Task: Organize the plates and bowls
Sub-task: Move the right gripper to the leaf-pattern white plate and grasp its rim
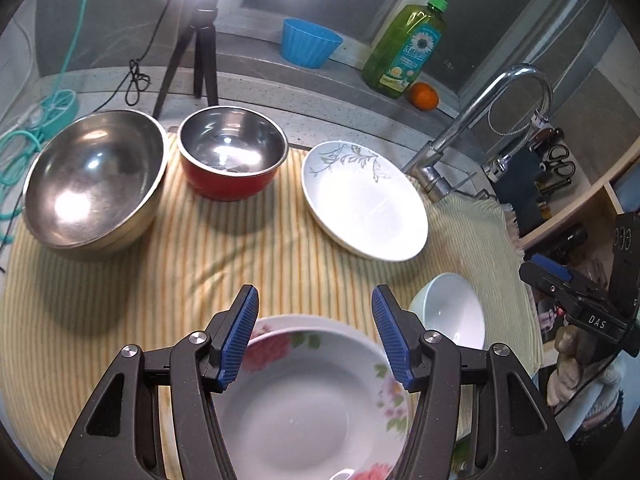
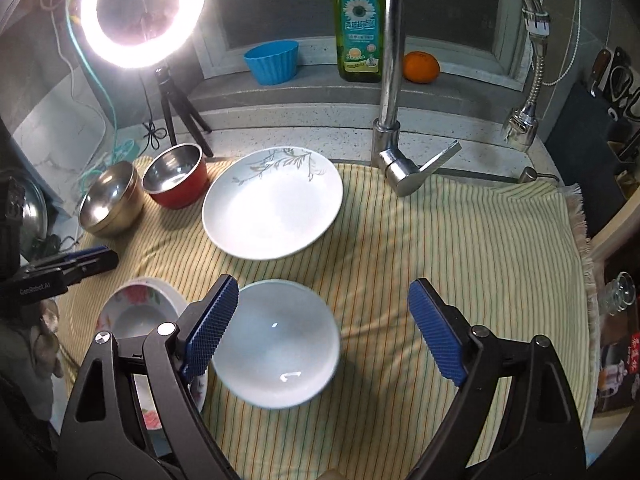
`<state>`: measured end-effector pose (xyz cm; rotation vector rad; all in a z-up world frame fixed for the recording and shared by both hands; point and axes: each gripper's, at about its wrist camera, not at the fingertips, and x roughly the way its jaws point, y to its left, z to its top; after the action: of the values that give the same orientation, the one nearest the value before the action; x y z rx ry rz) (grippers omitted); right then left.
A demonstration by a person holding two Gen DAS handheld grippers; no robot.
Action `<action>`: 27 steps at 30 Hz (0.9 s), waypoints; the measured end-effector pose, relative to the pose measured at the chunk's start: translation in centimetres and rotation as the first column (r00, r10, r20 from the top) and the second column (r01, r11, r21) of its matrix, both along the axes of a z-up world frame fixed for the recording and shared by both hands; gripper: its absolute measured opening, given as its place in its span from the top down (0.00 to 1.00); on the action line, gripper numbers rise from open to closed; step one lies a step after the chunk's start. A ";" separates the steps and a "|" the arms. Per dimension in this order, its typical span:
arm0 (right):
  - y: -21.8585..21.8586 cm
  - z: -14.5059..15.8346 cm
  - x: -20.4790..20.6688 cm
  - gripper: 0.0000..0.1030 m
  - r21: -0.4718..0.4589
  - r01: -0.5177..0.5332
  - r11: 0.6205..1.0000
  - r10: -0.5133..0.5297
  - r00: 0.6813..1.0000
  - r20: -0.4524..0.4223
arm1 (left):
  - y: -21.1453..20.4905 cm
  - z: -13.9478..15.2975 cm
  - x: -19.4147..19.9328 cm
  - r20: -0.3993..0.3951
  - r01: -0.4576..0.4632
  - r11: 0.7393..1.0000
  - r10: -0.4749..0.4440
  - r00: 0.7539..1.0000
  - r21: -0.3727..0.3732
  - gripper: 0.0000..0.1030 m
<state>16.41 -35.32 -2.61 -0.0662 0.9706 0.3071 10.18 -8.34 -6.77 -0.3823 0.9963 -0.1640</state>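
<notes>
My left gripper [image 1: 316,320] hangs open over a floral plate [image 1: 312,400] at the near edge of the striped cloth [image 1: 200,264], with nothing between its pads. My right gripper [image 2: 324,320] stands wide open above a small white bowl [image 2: 276,344], which rests on the cloth nearer the left finger, not gripped. That bowl [image 1: 448,312] lies just right of the floral plate [image 2: 136,312]. Farther back are a white plate with a leaf print [image 1: 364,200] [image 2: 272,204], a red bowl with a steel inside [image 1: 232,152] [image 2: 176,176] and a large steel bowl [image 1: 96,180] [image 2: 112,200].
A chrome faucet [image 2: 392,80] rises behind the cloth at the right. On the sill stand a green soap bottle [image 2: 360,28], an orange [image 2: 420,66] and a blue cup [image 2: 272,62]. A ring light on a tripod [image 2: 140,12] stands back left. A knife block [image 2: 616,92] is at far right.
</notes>
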 end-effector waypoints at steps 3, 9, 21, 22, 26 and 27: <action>-1.1 -0.7 2.5 0.13 0.030 0.002 1.000 -0.001 0.999 -0.033 | -0.6 0.0 1.1 0.007 -0.012 1.000 0.012 1.000 0.007 0.44; -1.2 -2.5 6.0 0.18 0.059 -0.028 0.998 0.031 0.998 -0.060 | -1.3 -1.0 3.9 -0.012 -0.042 0.999 0.042 0.999 -0.002 0.44; 0.5 -6.4 11.5 0.56 0.065 -0.092 0.994 0.100 0.986 -0.131 | -2.4 -3.9 8.1 -0.075 -0.062 0.998 0.063 0.995 0.010 0.66; 0.6 -6.6 11.8 0.57 0.063 -0.095 0.993 0.103 0.986 -0.133 | -2.3 -4.1 8.2 -0.081 -0.067 0.998 0.067 0.994 0.008 0.66; 1.3 -7.3 12.9 0.65 0.070 -0.111 0.991 0.121 0.981 -0.151 | -2.0 -4.7 9.1 -0.096 -0.080 0.997 0.079 0.992 -0.001 0.71; 1.4 -7.4 13.1 0.65 0.065 -0.114 0.991 0.122 0.981 -0.151 | -1.9 -4.8 9.3 -0.099 -0.083 0.997 0.082 0.992 0.001 0.71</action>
<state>29.52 -33.93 -10.04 -0.0495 1.1134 0.4537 19.44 -10.22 -11.55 -0.4374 1.0758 -0.0728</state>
